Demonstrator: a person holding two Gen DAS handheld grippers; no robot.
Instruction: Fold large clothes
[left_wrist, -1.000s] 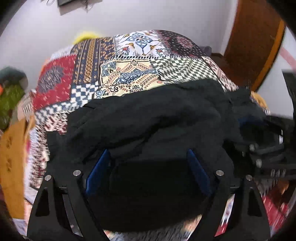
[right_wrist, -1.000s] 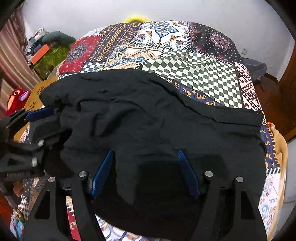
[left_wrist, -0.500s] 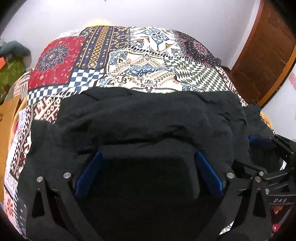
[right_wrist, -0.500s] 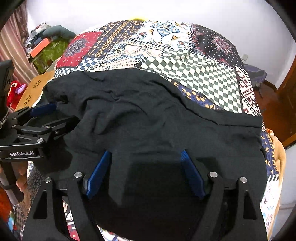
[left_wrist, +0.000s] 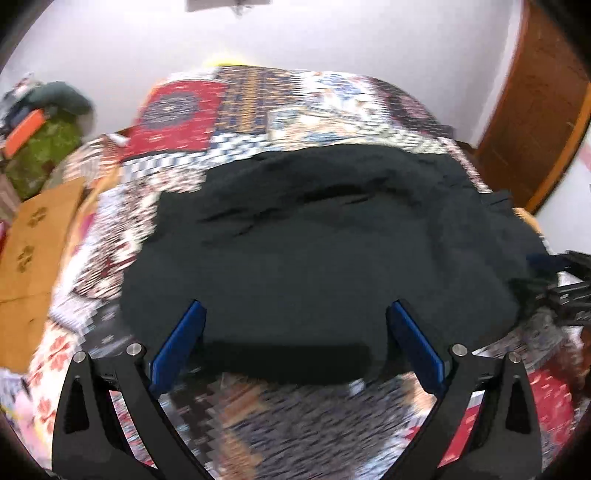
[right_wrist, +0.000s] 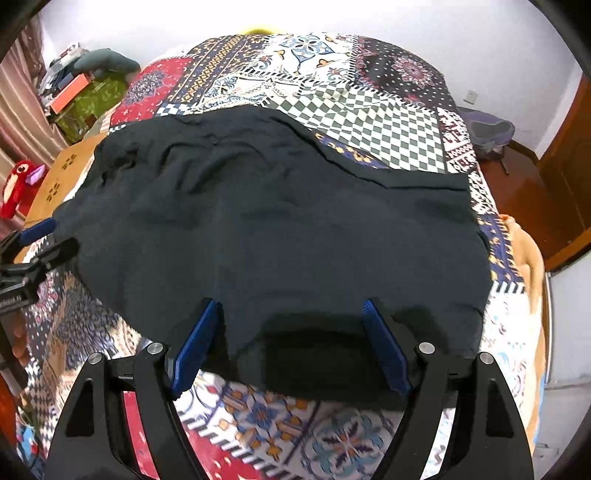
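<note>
A large black garment (right_wrist: 280, 229) lies folded in a heap on the patchwork bedspread (right_wrist: 365, 110); it also shows in the left wrist view (left_wrist: 325, 243). My left gripper (left_wrist: 295, 314) is open with its blue pads at the garment's near edge, holding nothing. My right gripper (right_wrist: 291, 314) is open just above the near edge, also empty. The left gripper shows at the left edge of the right wrist view (right_wrist: 33, 236), beside the garment's left end.
The bedspread (left_wrist: 192, 110) covers the bed. A green bundle with an orange box (right_wrist: 81, 96) and a red toy (right_wrist: 20, 181) sit at the left. A wooden door (left_wrist: 535, 110) stands at the right, and an orange cover (left_wrist: 33, 236) borders the bed's left side.
Both grippers have drawn back from the garment, so bedspread now shows beneath their fingers. The garment has settled flat on the bed. The left view is blurred by motion.
</note>
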